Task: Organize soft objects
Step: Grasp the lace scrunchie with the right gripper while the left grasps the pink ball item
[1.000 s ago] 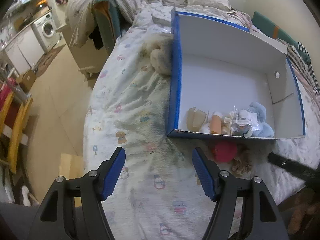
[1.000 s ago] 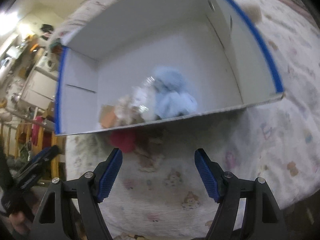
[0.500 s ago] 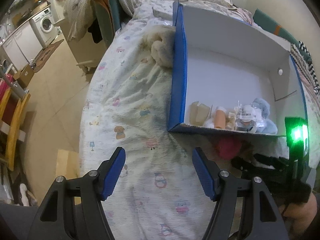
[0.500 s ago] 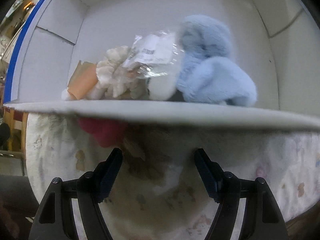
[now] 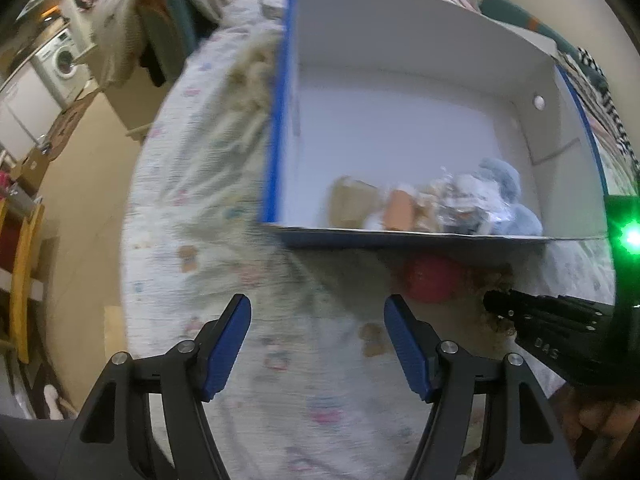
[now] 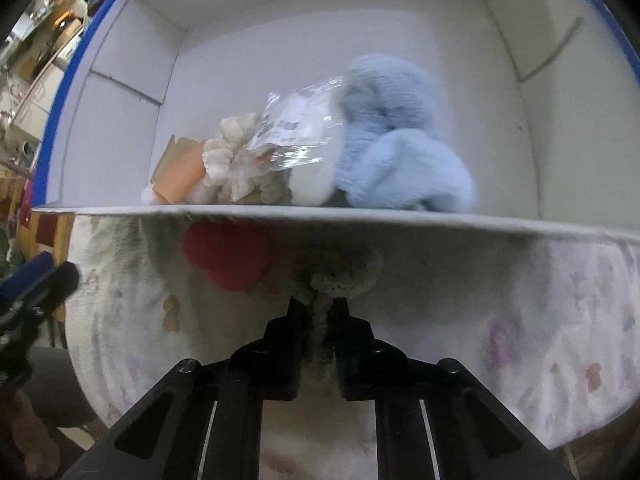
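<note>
A white box with blue edges [image 5: 276,128] [image 6: 280,213] lies on the bed. Inside at its near wall are a light blue plush [image 6: 396,156] [image 5: 504,196], a clear packet [image 6: 296,132], a cream scrunchie [image 6: 232,160] and an orange item [image 6: 180,176]. In front of the box lie a red soft ball [image 6: 228,256] [image 5: 430,280] and a beige fuzzy scrunchie [image 6: 340,272]. My right gripper [image 6: 319,312] is shut on the beige scrunchie; it shows at the right of the left wrist view [image 5: 492,304]. My left gripper [image 5: 316,328] is open and empty above the bedsheet.
The bed has a pale patterned sheet [image 5: 192,208]. A cream fluffy item [image 5: 252,76] lies left of the box. Piled blankets [image 5: 160,8] are at the bed's far end. The floor and a washing machine [image 5: 64,60] are to the left.
My right gripper moved down in front of the box and closed on the beige scrunchie. My left gripper drifted slightly and stayed open.
</note>
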`<state>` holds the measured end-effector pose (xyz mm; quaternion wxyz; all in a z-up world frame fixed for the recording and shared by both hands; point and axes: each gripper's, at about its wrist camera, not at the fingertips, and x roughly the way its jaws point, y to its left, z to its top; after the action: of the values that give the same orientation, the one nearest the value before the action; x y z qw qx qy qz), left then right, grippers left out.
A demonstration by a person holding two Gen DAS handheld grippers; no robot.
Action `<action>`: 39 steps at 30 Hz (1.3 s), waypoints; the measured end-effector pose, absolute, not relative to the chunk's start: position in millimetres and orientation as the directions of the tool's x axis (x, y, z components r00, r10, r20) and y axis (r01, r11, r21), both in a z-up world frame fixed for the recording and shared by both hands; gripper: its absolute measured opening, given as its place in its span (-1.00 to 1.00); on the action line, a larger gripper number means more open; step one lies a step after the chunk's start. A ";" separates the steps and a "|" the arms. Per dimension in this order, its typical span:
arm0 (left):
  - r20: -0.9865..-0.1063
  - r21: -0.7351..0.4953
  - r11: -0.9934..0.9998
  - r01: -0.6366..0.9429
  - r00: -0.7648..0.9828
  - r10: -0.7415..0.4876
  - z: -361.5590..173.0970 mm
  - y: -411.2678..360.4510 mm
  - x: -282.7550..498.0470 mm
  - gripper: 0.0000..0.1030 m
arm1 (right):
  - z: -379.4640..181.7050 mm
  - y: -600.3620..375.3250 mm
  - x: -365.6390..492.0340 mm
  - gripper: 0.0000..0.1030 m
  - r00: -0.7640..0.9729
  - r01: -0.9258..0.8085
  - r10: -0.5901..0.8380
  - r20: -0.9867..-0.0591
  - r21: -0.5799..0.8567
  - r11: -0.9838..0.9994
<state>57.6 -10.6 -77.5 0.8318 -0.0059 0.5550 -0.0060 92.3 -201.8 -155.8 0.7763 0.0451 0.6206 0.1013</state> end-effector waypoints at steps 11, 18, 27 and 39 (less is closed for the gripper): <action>-0.943 -0.029 0.997 0.067 0.328 -0.049 -103.1 -84.0 91.0 0.29 | -130.0 -259.8 72.5 -0.72 0.266 -0.005 0.262 -0.928 0.271 0.963; -0.966 -0.027 0.999 0.018 0.256 -0.031 -125.0 -89.3 114.2 0.06 | -132.0 -255.0 70.0 -0.72 0.271 0.008 0.272 -0.923 0.285 0.959; -0.971 -0.060 0.998 0.016 0.229 -0.062 -124.2 -78.5 119.0 -0.51 | -132.3 -252.1 75.7 -0.72 0.269 -0.006 0.288 -0.919 0.298 0.955; -0.962 0.017 1.000 -0.012 0.273 0.020 -113.3 -34.4 99.2 -0.51 | -133.5 -237.9 76.3 -0.72 0.253 -0.060 0.302 -0.919 0.297 0.953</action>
<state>99.2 -34.4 -113.3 0.7979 0.0034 0.6026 0.0099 76.3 -237.9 -133.5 0.7850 0.1009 0.6003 0.1152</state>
